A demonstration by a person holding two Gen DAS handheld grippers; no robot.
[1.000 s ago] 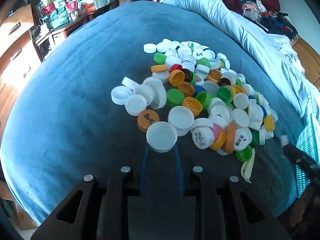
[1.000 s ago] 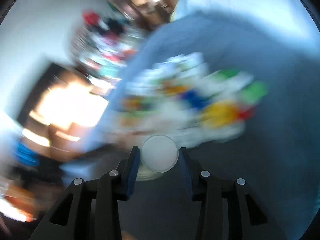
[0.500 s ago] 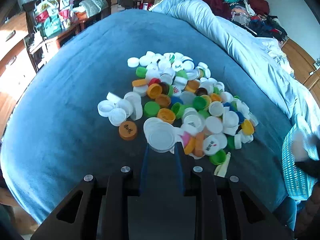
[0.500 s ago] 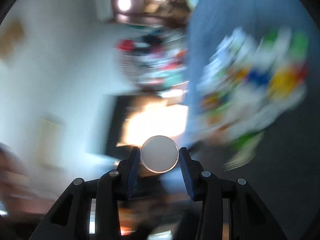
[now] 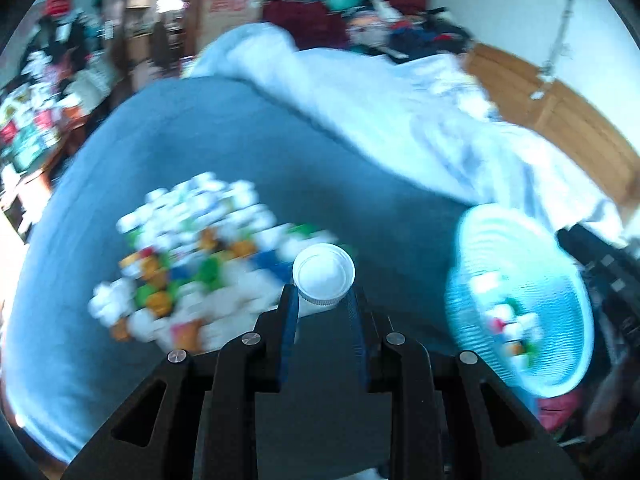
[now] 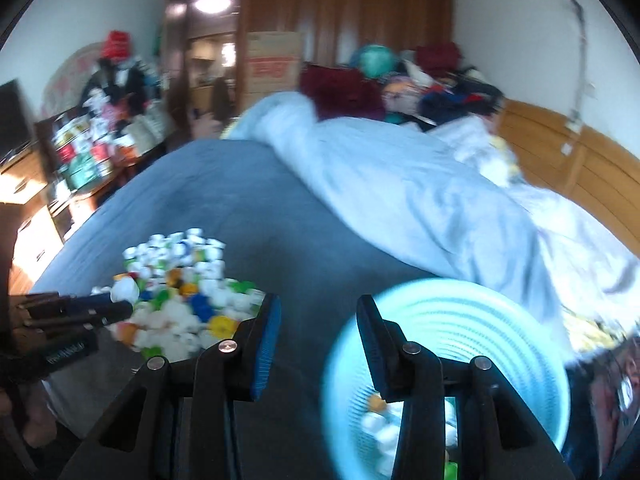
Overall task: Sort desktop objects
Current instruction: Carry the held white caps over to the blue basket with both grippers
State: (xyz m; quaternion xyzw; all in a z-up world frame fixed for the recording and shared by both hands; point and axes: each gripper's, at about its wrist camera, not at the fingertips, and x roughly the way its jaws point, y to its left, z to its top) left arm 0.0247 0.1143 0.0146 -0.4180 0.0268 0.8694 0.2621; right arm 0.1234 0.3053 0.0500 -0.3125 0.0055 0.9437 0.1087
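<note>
Daylit, fisheye-warped views with black corners and heavy motion blur.

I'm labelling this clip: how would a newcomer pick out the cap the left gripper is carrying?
Start at the blue bedspread and its heap of mixed bottle caps. Just right of it, the white cap sits alone between the left gripper fingers, ribbed-edged and lifted clear.

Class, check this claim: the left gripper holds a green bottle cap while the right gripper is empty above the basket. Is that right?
Not quite: in the left wrist view, the left gripper holds a white bottle cap, not a green one. The right gripper is indeed empty above the basket.
</note>
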